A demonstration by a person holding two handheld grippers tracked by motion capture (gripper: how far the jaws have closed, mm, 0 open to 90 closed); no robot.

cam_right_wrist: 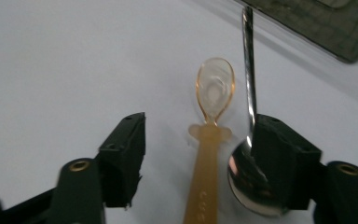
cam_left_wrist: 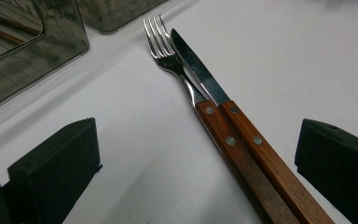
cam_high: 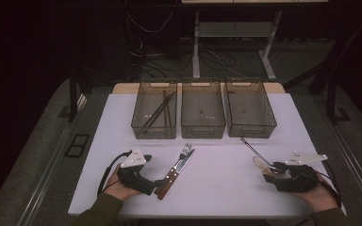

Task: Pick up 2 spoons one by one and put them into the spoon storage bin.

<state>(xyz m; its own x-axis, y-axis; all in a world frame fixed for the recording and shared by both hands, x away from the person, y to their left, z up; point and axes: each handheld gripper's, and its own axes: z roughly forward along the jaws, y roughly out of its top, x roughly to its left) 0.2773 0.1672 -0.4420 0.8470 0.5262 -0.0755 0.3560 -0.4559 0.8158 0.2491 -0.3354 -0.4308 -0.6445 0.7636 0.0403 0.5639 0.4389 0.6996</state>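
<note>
Near the right front corner of the surface (cam_high: 217,188), our right tool (cam_right_wrist: 198,149) straddles the amber plastic spoon (cam_right_wrist: 209,140), jaws part-way in but not yet pressing. The spoon's long axis runs straight ahead between them, bowl away from us; it is translucent with a pale bowl. A steel spoon (cam_right_wrist: 248,172) lies just beside it, under the right-hand jaw. Our left tool (cam_left_wrist: 196,163) stands wide around the wooden-handled fork (cam_left_wrist: 205,116) and knife (cam_left_wrist: 233,121), near the front edge.

Dark room; grey floor (cam_high: 37,155); white desk frame (cam_high: 231,33) behind, cables, possibly.
</note>
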